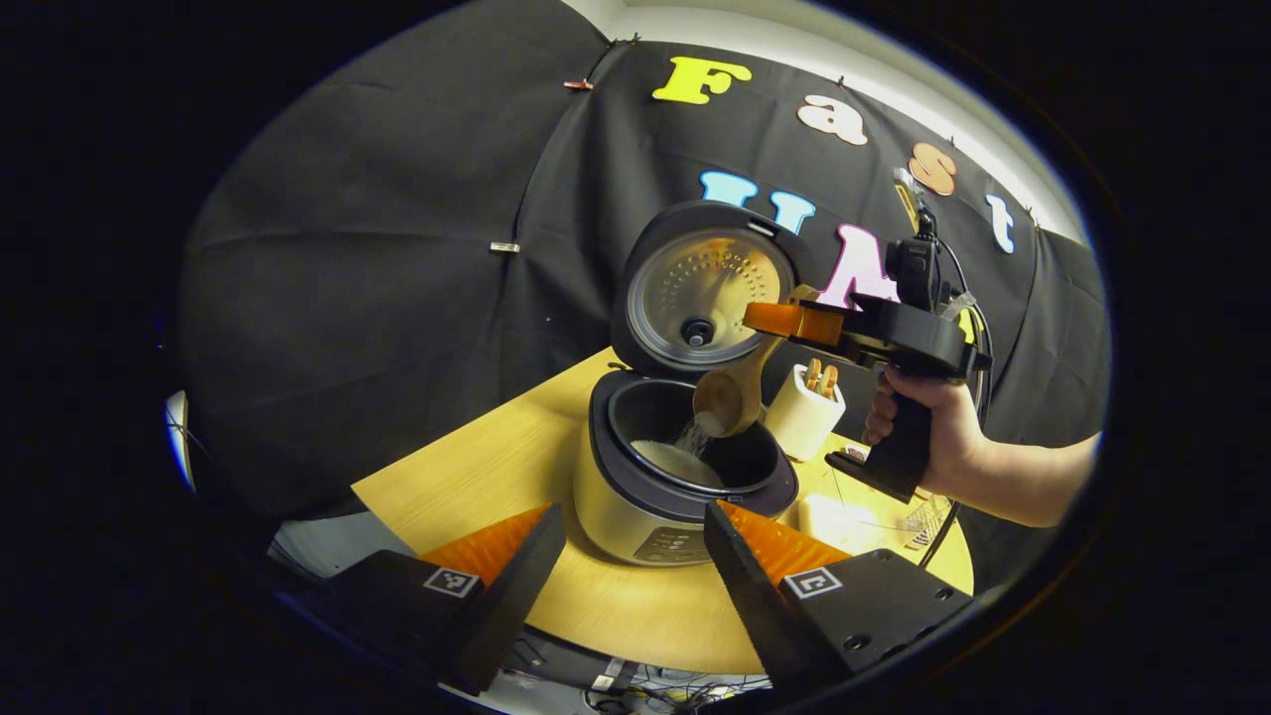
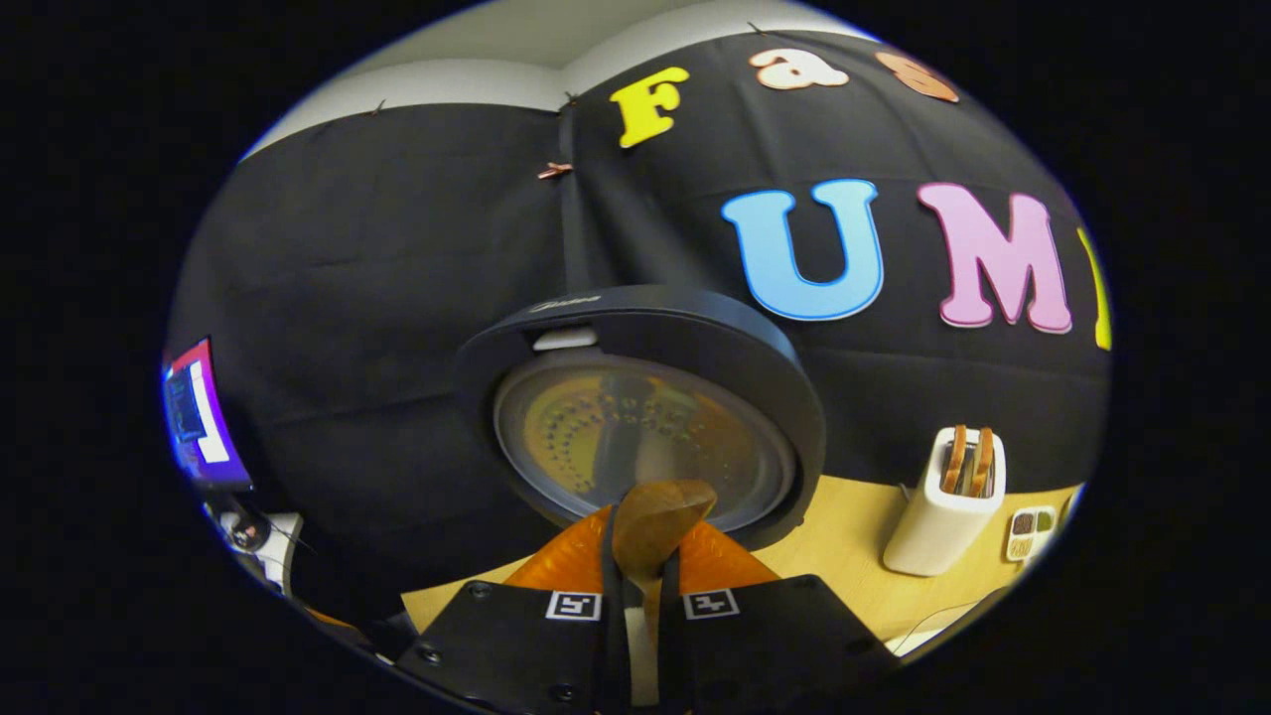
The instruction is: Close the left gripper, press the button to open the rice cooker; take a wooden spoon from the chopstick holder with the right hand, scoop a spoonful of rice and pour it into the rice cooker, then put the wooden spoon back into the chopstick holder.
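The cooker sits on the table with its lid standing up and open. The right gripper is up above it, held by a hand. Its 2 fingers are squeezed tight on the handle of the spoon. The spoon hangs down from the fingers, handle up and bowl down, and the bowl tips over the pot. Rice is spilling from the bowl into the pot, where some rice already lies at the bottom.

In the right gripper view, the right gripper has the spoon pinched between its fingers, right in front of the lid.

The holder stands just beside the cooker, on the side where the hand is. It is below the right gripper and a little back toward the hand. More wooden sticks poke out of its top. So I think the spoon must swing a short way to that side, stand straight, and go down bowl first.

The left gripper waits low and near the front of the cooker. Its fingers are wide apart and hold nothing. The right one is much nearer the holder.
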Tool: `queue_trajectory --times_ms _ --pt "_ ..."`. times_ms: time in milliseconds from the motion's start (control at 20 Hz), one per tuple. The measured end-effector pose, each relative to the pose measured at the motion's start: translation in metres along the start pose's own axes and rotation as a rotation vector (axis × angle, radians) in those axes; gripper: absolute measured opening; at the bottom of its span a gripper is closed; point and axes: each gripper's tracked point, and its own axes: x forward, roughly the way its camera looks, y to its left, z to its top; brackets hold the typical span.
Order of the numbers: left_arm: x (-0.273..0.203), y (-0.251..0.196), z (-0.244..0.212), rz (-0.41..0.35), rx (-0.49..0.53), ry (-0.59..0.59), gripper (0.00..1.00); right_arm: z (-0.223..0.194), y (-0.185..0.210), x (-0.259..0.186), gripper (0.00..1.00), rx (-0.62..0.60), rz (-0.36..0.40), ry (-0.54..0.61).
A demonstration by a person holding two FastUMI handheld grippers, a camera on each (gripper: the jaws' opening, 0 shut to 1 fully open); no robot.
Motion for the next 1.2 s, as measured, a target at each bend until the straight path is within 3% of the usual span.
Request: queue_trajectory --times_ms 200,300,400,450,850,1200 --pt "0.002 -0.002 -0.001 0.001 -0.021 0.003 0.95 -0.017 0.026 -0.01 0.15 -0.194 0.102 0.009" --pt "0.003 -0.002 -0.002 0.002 -0.022 0.002 0.95 -0.032 0.031 -0.011 0.15 -0.207 0.128 0.034" --pt "0.002 -0.003 0.0 0.006 -0.015 -0.001 0.92 -0.037 0.026 -0.01 0.15 -0.184 0.11 0.043" --pt "0.001 -0.003 0.0 0.008 -0.009 -0.002 0.95 -0.034 0.023 -0.011 0.15 -0.17 0.098 0.04" --pt "0.0 -0.022 -0.002 -0.02 0.001 0.004 0.95 0.02 -0.032 -0.044 0.15 0.175 -0.021 -0.039" --pt "0.016 -0.068 0.001 -0.118 0.05 0.008 0.95 0.059 -0.132 -0.117 0.15 0.362 -0.218 -0.145"
